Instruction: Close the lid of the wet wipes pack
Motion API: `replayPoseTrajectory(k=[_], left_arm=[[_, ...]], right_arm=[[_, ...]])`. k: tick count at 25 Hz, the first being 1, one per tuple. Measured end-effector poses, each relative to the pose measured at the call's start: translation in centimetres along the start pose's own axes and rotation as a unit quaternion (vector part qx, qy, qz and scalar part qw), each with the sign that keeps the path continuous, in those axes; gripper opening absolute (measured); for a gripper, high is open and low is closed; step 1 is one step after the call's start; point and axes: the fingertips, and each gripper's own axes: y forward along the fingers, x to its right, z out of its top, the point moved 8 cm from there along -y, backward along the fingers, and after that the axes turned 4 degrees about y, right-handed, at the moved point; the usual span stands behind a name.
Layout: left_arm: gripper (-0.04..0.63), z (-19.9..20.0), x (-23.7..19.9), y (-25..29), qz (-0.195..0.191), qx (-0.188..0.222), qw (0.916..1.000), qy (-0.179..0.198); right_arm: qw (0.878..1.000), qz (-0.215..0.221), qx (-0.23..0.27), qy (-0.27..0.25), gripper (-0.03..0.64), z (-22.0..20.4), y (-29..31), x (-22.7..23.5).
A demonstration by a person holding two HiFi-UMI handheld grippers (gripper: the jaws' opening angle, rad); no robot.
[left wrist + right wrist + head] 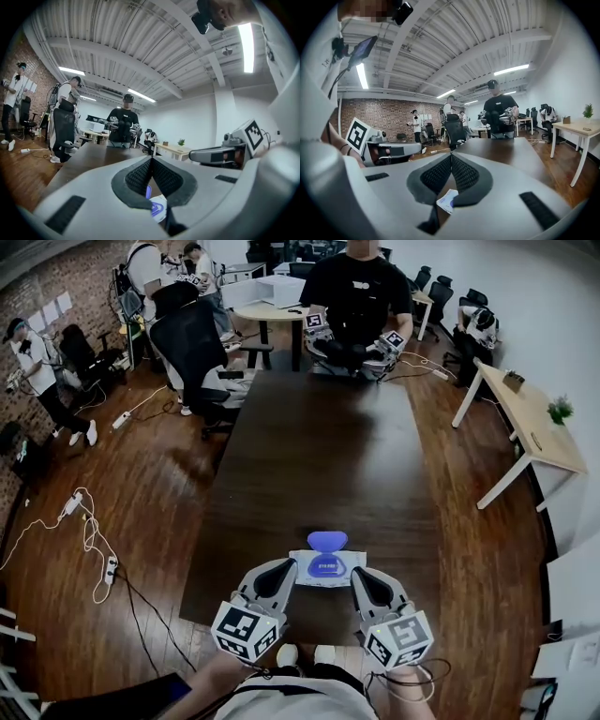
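Note:
A white wet wipes pack [326, 569] with a blue label lies near the front edge of the dark table [319, 456]. Its blue lid [327, 541] stands open on the far side. My left gripper [284, 566] sits just left of the pack, jaws shut with nothing in them. My right gripper [360, 575] sits just right of it, also shut and empty. In the left gripper view the pack [158, 208] and lid [148, 191] show below the closed left gripper [151, 160]. In the right gripper view a corner of the pack [447, 201] shows beneath the closed right gripper [451, 156].
A person [356, 292] with another pair of grippers stands at the table's far end. A black office chair [192, 343] stands at the far left corner. Cables [89, 540] lie on the floor at left. A light desk [525, 418] is at right.

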Motion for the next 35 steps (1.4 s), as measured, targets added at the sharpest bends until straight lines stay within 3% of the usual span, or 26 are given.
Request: replayPoseTrajectory(k=[12, 26, 35], left_arm=[[0.002, -2.5, -0.3, 3.2, 0.041, -0.035, 0.9983, -0.022], [0.002, -5.6, -1.7, 7.5, 0.05, -0.076, 0.9954, -0.03], [0.002, -7.0, -2.1, 9.3, 0.062, -0.084, 0.9936, -0.041]], right_arm=[[0.997, 0.047, -0.038, -0.045, 0.005, -1.2, 4.3, 5.7], [0.986, 0.1, -0.103, -0.082, 0.006, -6.0, 10.9, 10.0], [0.971, 0.152, -0.143, -0.113, 0.127, -8.0, 15.1, 12.2]])
